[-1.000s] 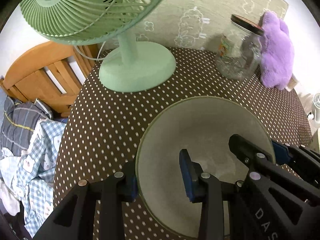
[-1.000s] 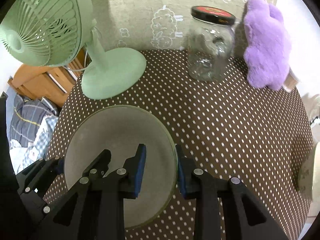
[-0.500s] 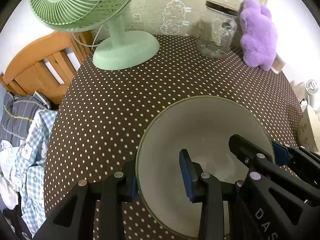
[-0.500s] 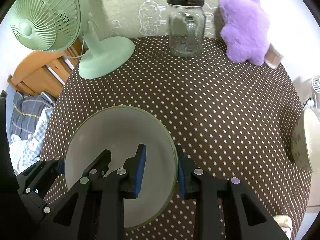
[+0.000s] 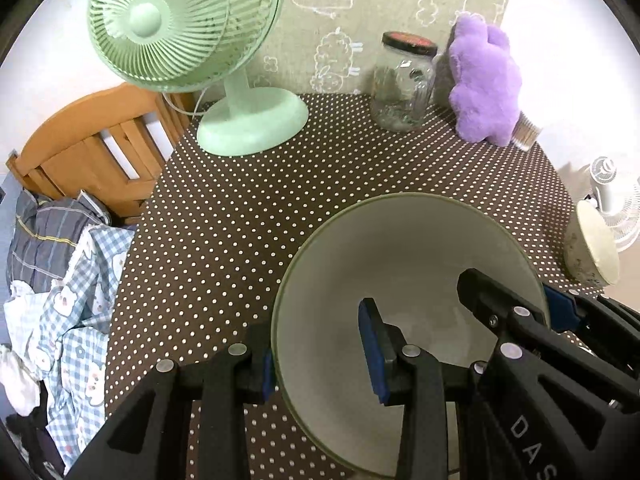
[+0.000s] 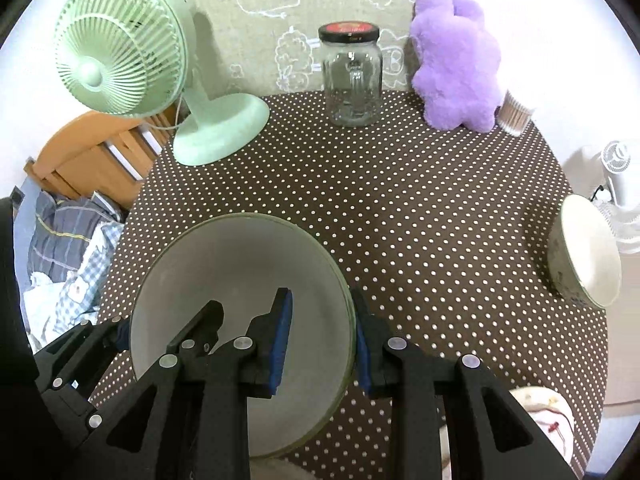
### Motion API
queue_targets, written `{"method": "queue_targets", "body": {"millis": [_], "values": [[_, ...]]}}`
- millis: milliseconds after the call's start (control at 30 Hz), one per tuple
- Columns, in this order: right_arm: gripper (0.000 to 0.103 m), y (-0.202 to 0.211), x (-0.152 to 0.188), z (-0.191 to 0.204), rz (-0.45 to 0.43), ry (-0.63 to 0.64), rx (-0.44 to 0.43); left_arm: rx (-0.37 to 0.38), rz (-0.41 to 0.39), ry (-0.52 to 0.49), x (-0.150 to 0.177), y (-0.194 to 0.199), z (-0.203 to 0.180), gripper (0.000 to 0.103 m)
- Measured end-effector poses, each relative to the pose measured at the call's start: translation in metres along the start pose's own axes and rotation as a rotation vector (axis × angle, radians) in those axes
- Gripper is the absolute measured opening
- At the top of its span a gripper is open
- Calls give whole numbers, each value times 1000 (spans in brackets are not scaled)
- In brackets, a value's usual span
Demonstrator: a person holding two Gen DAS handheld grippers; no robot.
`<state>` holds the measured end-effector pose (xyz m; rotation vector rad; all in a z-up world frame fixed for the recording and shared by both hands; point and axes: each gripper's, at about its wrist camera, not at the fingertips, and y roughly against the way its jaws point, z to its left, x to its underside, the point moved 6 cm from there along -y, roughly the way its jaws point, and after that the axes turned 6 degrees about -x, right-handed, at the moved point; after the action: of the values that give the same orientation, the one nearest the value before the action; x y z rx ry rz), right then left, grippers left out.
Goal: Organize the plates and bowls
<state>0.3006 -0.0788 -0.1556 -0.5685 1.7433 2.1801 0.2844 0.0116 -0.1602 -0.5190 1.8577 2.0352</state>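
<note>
A wide, shallow, pale grey-green ceramic bowl (image 5: 404, 264) is held above the round tabletop (image 5: 248, 216) covered in brown cloth with white dots. Both grippers grasp it from opposite sides of its rim. The left gripper (image 5: 320, 354) is closed on the bowl's left edge, one blue pad outside the wall and the other inside the bowl. The right gripper (image 6: 320, 340) is closed on the right edge in the same way, one pad inside and one outside. In the left wrist view the right gripper's black fingers (image 5: 500, 304) reach over the far rim.

Near the tabletop's right edge a small cream bowl with a speckled outer wall (image 6: 584, 256) stands well apart from the held bowl. At the lower right of the right wrist view part of a white item with red marks (image 6: 540, 404) shows; what it is cannot be told.

At the back of the tabletop stand a mint-green desk fan (image 6: 132, 64) on the left, a clear glass jar with a black and red lid (image 6: 352, 80) in the middle, and a purple plush toy (image 6: 456, 68) on the right, with a small cup of brown sticks (image 6: 514, 114) just beside it. A wooden chair (image 5: 92, 148) and rumpled checked fabric (image 5: 72, 288) lie beyond the left edge.
</note>
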Motion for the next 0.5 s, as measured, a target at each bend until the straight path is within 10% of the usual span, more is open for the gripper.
{"method": "queue_targets", "body": {"millis": [500], "values": [[32,65,27,6,-54,-24,22,25,-44,-26,26,53,-1,35]]}}
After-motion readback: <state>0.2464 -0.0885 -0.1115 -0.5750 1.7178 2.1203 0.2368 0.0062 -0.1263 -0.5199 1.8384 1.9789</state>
